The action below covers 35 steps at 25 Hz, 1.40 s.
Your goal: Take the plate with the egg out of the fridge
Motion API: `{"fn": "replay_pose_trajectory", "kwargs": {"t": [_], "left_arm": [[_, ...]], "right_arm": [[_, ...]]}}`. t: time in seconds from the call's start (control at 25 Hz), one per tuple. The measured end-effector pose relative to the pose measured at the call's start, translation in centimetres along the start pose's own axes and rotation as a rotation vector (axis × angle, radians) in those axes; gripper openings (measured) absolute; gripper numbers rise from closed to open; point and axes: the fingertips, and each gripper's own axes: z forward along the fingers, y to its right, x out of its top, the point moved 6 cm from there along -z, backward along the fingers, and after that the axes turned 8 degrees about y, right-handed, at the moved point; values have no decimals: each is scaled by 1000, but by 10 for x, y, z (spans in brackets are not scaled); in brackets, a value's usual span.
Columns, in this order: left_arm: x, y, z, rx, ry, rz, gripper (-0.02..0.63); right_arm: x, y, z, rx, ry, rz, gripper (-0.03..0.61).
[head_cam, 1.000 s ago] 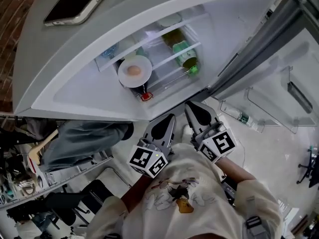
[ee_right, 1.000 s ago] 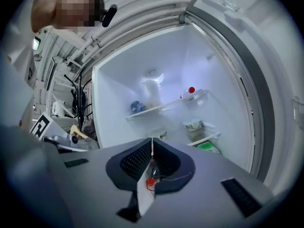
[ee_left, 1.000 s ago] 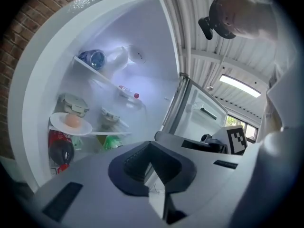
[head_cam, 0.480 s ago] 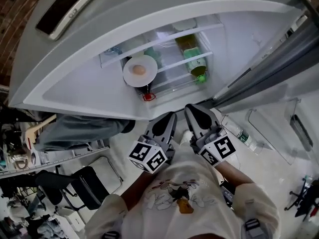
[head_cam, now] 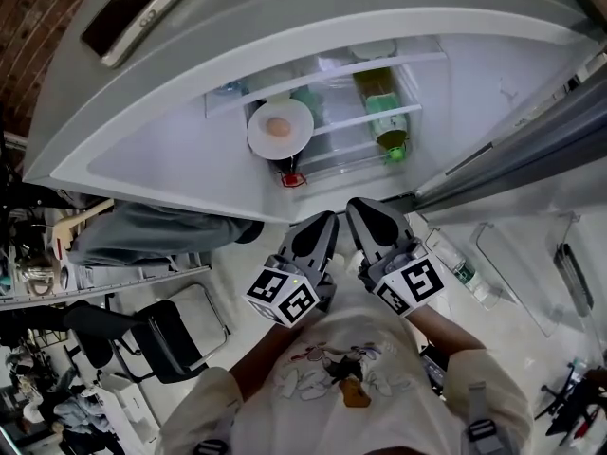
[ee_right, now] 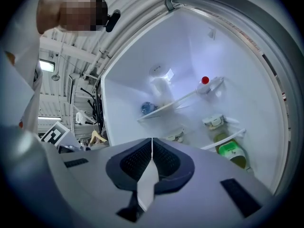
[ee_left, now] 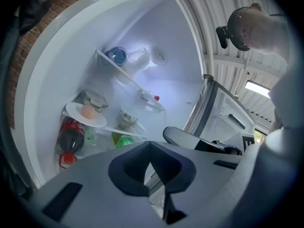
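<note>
Head view: the fridge (head_cam: 171,164) had its door swung wide. The plate (head_cam: 281,129) with the egg (head_cam: 278,127) sat flat on a shelf, well ahead of both grippers and a bit left. The left gripper (head_cam: 321,227) looked nearer to me, with the right gripper (head_cam: 368,214) just beside it.

Left gripper view: jaws pressed together, holding nothing, plate far-left above a cola bottle (ee_left: 70,139).

Right gripper view: jaws closed up too, empty, no plate showing.

The fridge shelf (head_cam: 360,120) carries a plate (head_cam: 302,133) with an egg (head_cam: 278,127).
</note>
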Motion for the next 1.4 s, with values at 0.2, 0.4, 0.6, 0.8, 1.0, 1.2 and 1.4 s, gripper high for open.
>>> {"fn": "replay_pose_trajectory", "kwargs": {"t": [0.2,0.4,0.6,0.8,1.0,1.2,1.4], "left_arm": [[0,-1,3,12,10,-4,-6],[1,-5,2,34,17,3,-6],[5,-8,-5,59,27,51,-6],[7,-11,-12,78,41,66,-6],[8,-15,-21,100,54,77,-6],[10,-19,-28,120,67,74,-6],[7,-20,-34,126,63,68,-6]], "right_arm": [[0,4,6,17,-12,28,9],[-3,11,14,16,-20,96,9],[-6,17,25,14,-31,162,9],[-9,23,36,6,-45,207,9],[-15,26,47,0,-66,268,9],[-28,33,59,-18,-106,402,9],[-39,36,68,-32,-139,503,9]]}}
